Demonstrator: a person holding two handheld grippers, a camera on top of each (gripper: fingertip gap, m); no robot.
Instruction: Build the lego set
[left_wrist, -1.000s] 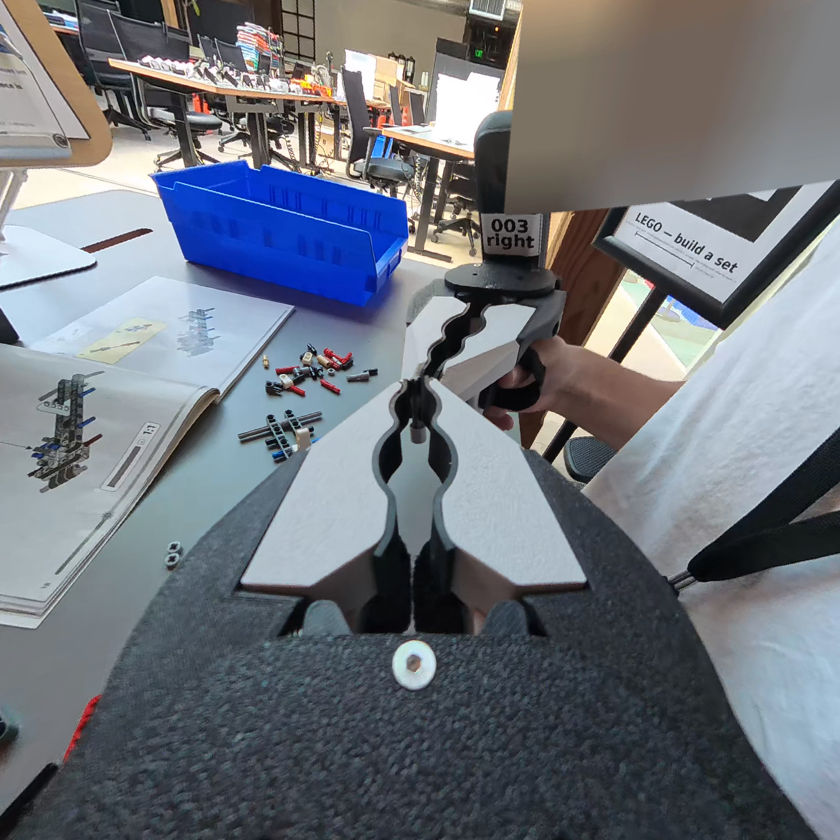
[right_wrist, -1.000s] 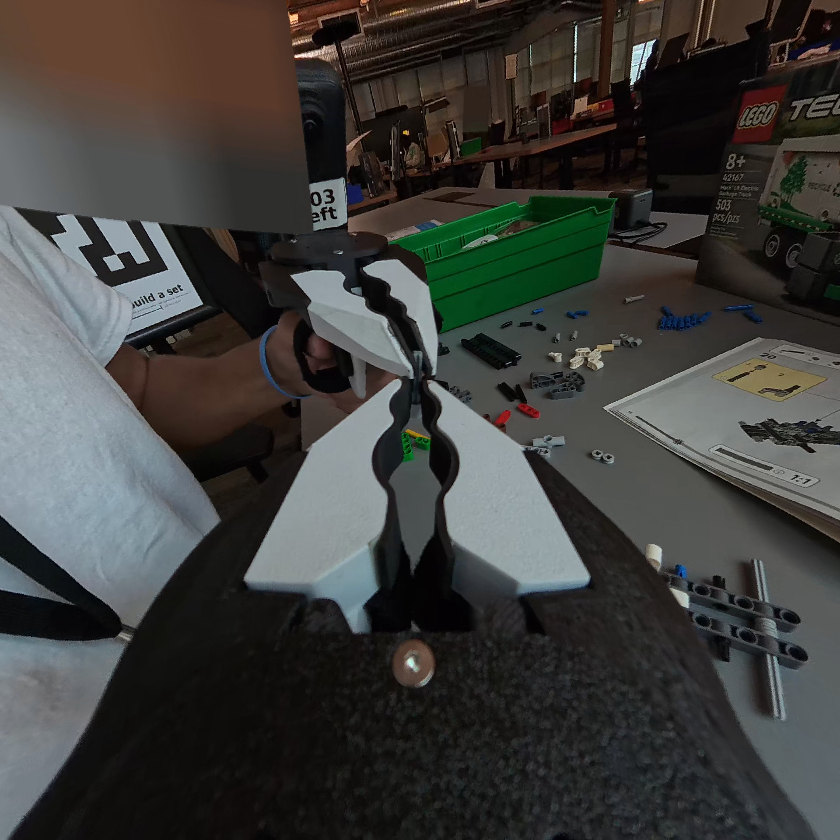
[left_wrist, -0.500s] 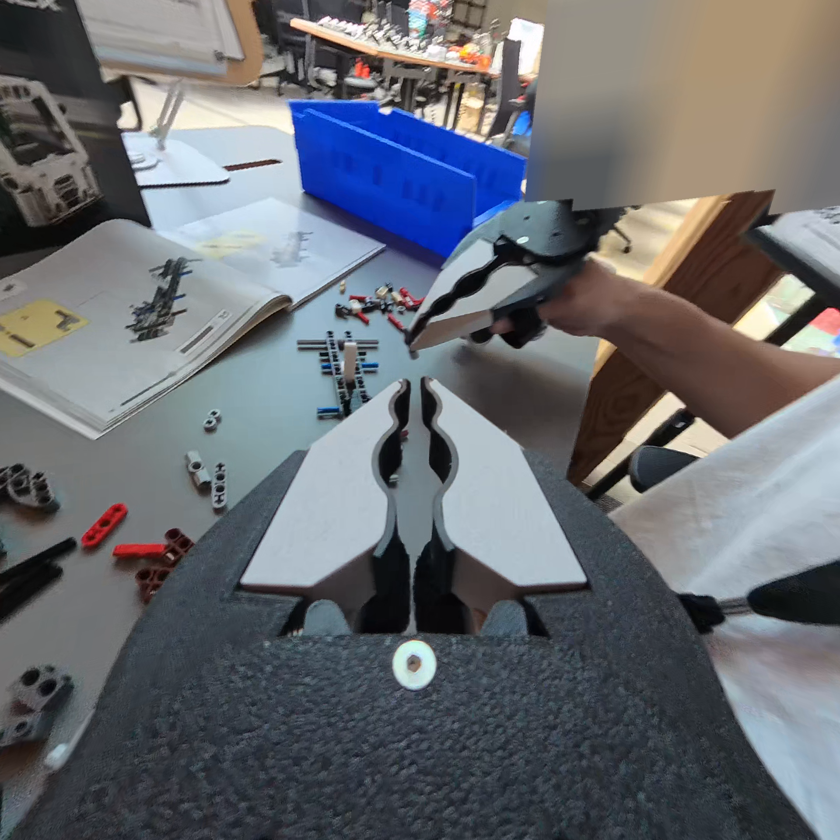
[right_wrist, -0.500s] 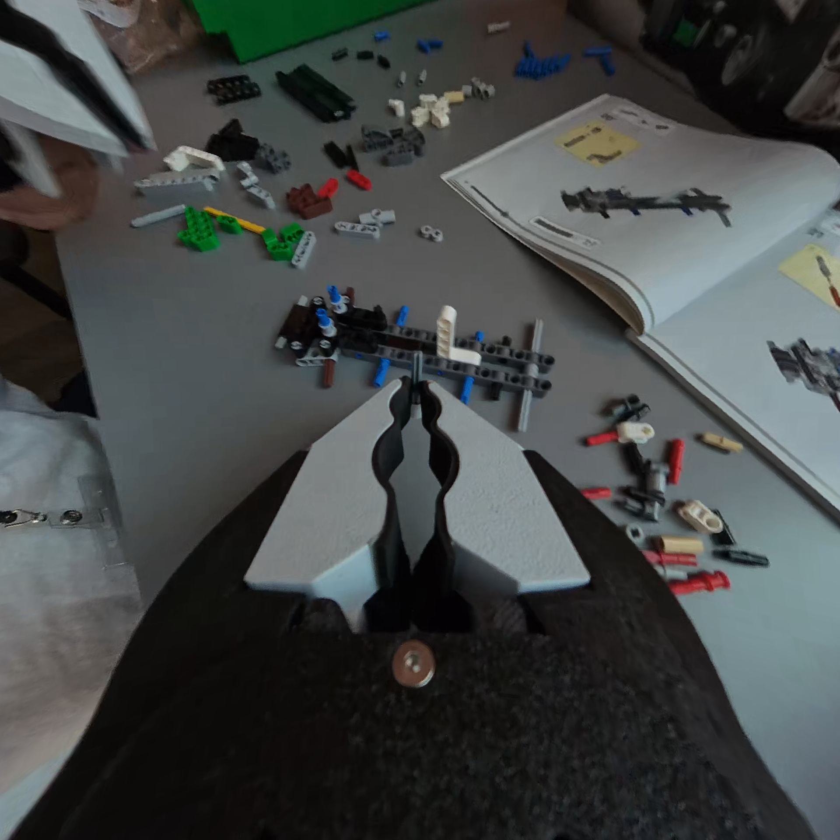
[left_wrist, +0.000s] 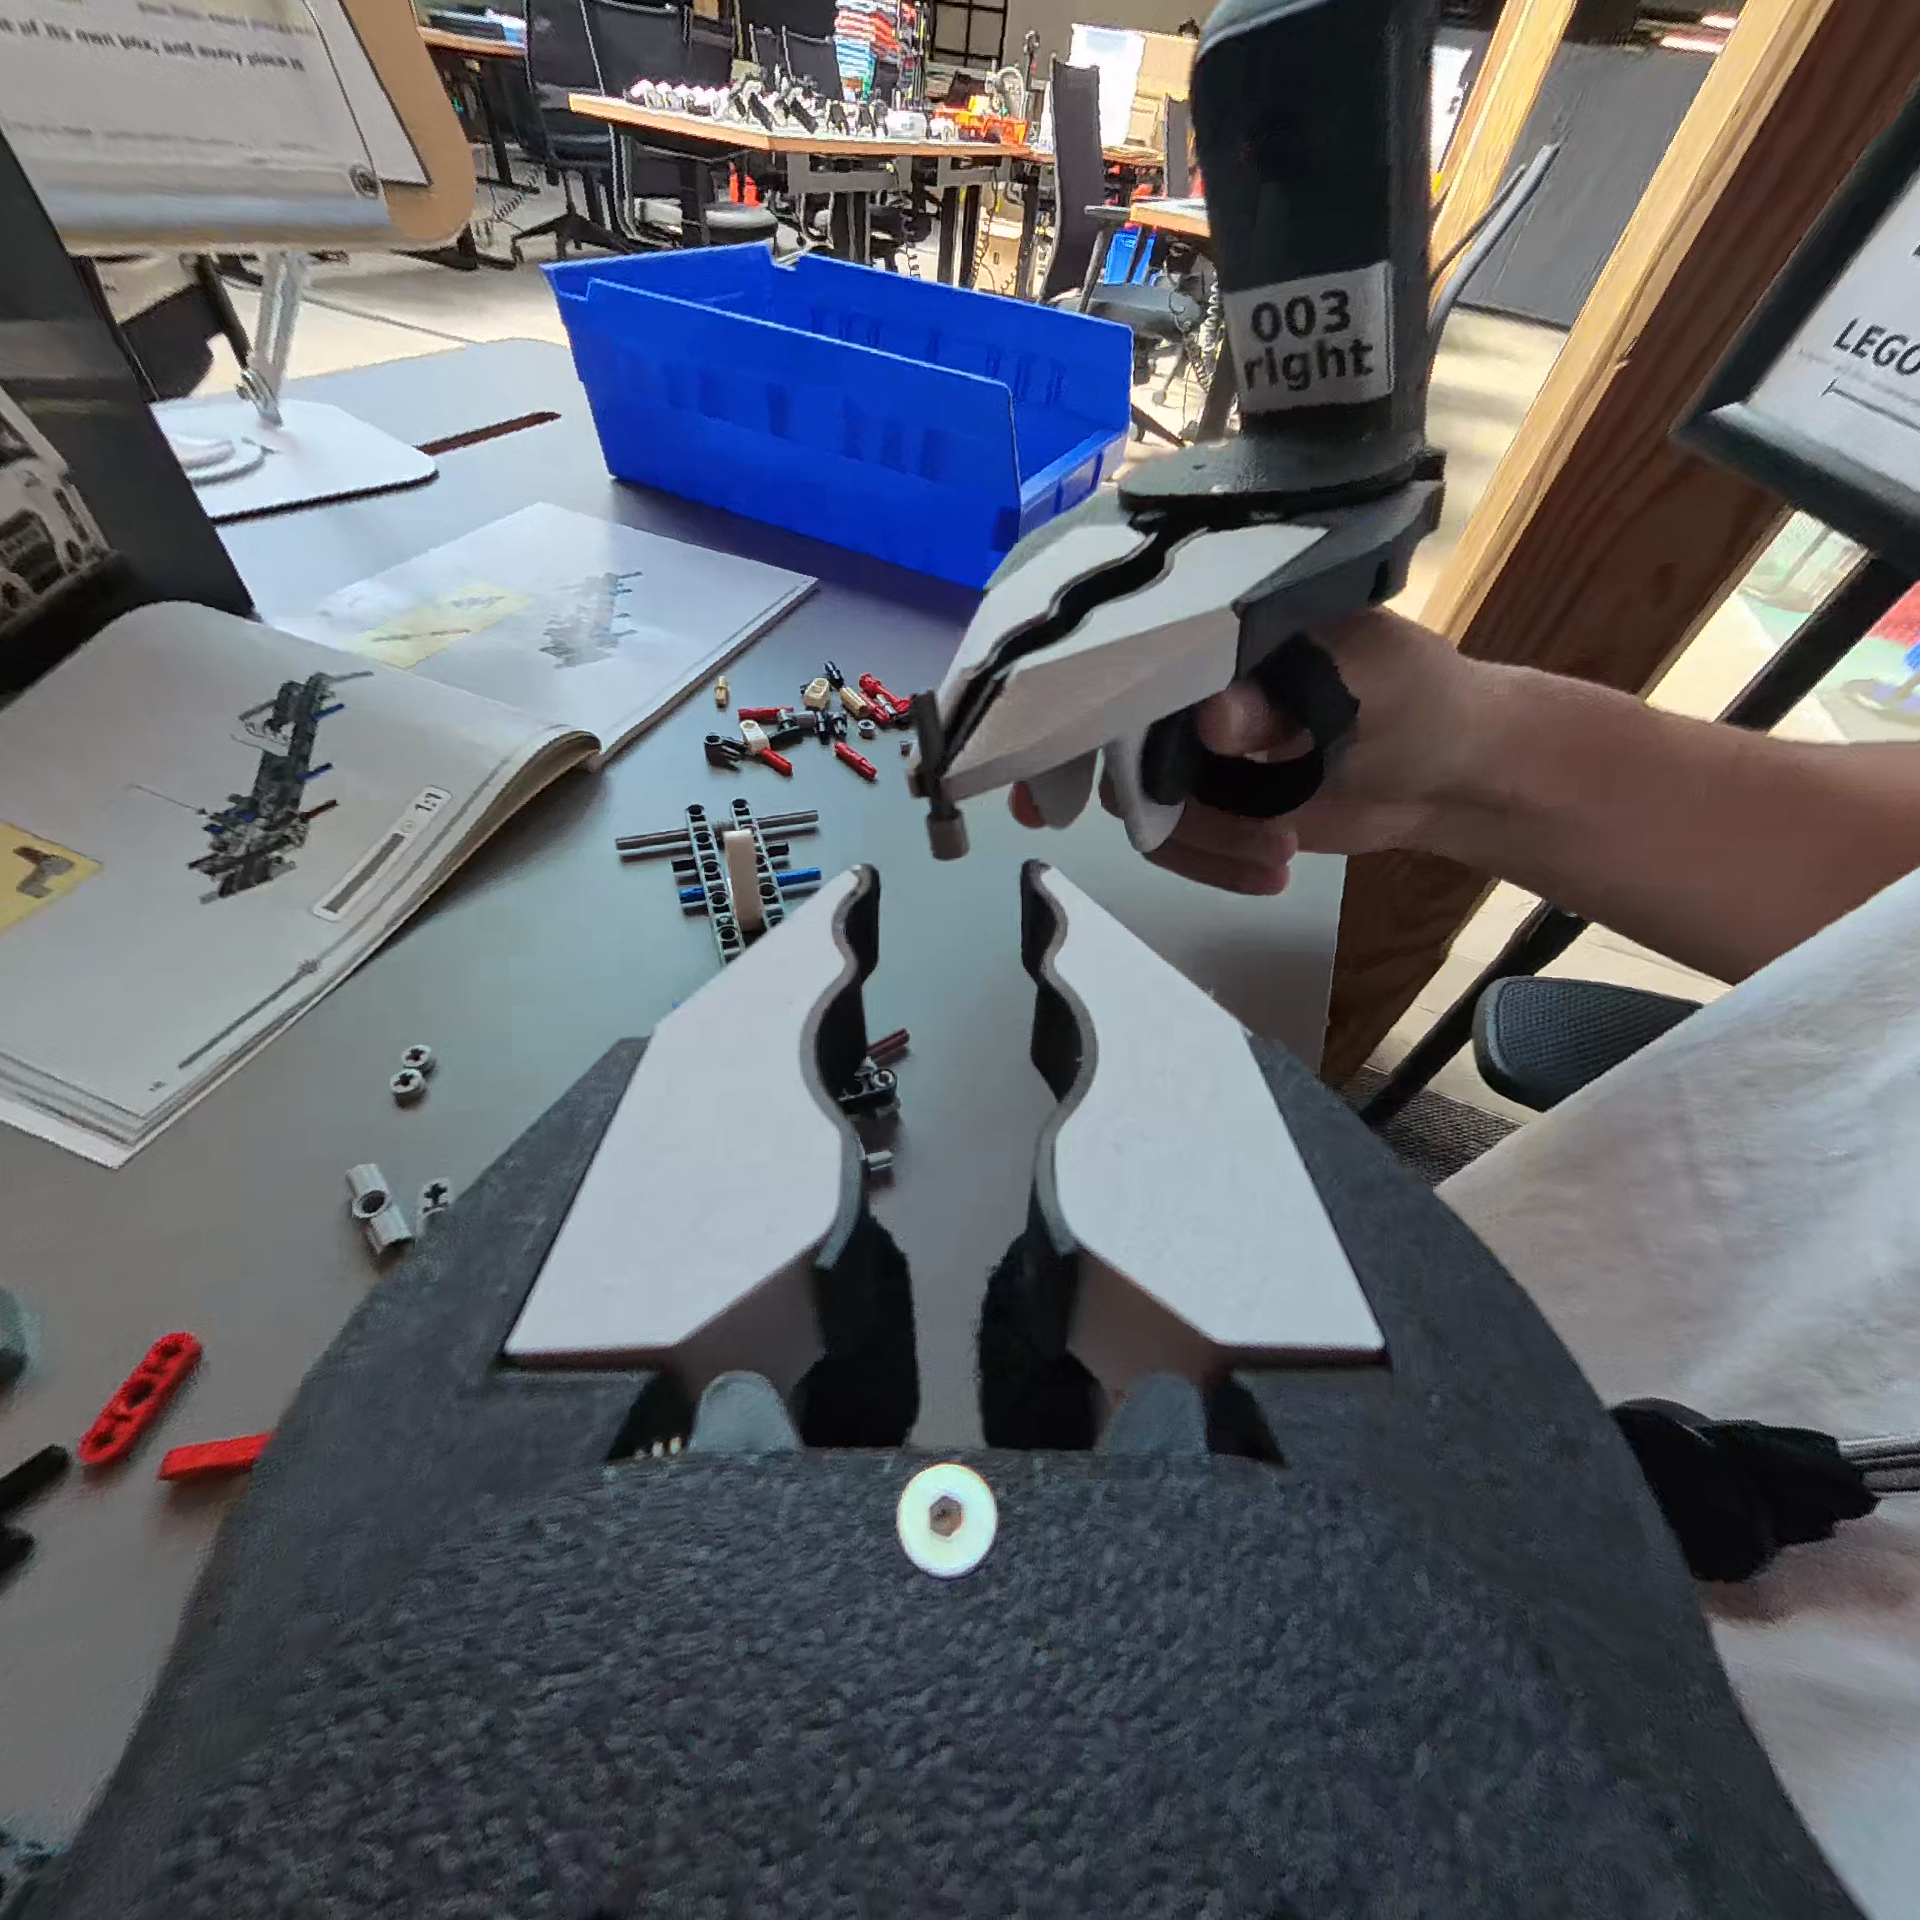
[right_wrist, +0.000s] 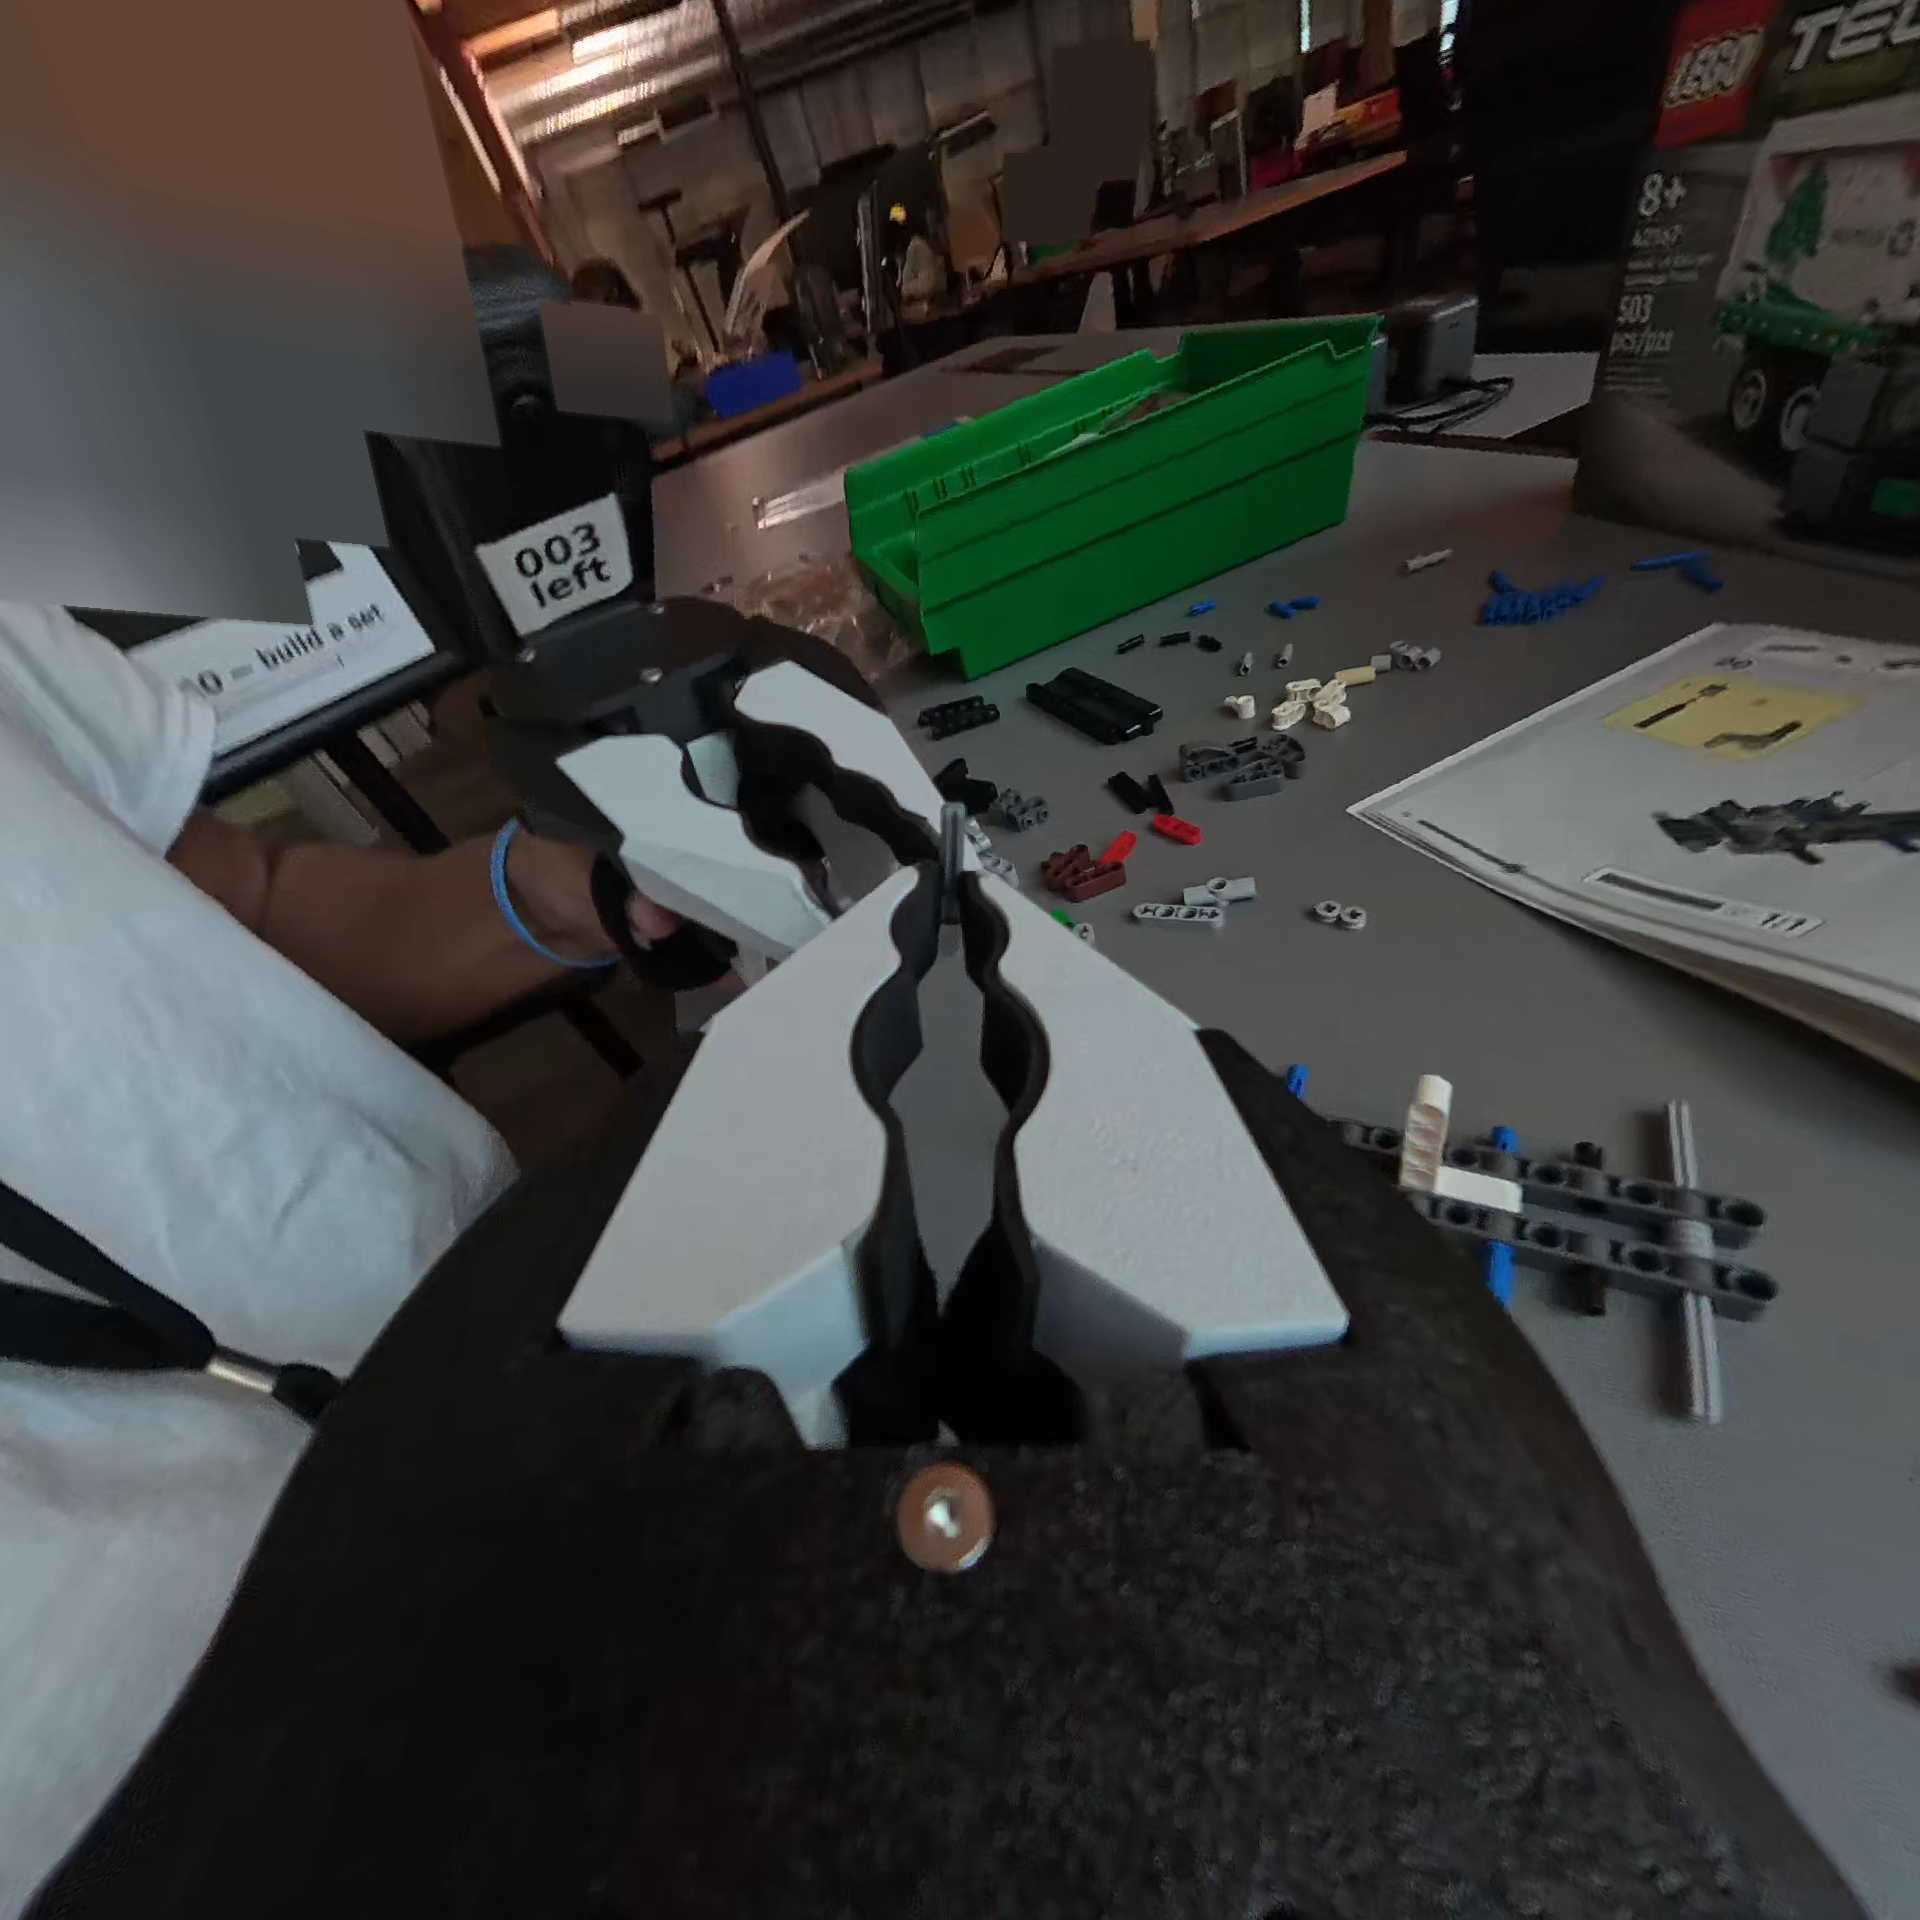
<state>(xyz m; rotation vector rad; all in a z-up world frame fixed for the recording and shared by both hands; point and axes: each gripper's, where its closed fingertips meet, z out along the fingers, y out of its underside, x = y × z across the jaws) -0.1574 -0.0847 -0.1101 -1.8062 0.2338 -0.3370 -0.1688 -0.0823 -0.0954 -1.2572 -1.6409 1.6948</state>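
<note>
Since 0.5 s ago the left gripper (left_wrist: 948, 894) has spread its 2 fingers wide and holds nothing, while the right gripper (right_wrist: 940, 883) stays pinched on a dark axle (left_wrist: 938, 781) lifted above the bench (left_wrist: 520, 966); the half-built frame (right_wrist: 1579, 1216) lies flat near the open manual (left_wrist: 260, 821).

Small dark pieces (left_wrist: 871, 1091) between left gripper's (left_wrist: 948, 914) spread fingers, partly hidden by the left finger (left_wrist: 727, 1122); type unclear.

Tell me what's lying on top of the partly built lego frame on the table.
A cream L-shaped piece sits on the dark grey frame, one arm sticking up. A grey axle crosses its beams, and blue pins poke out sideways. The frame's near end is covered by the right tool.
</note>
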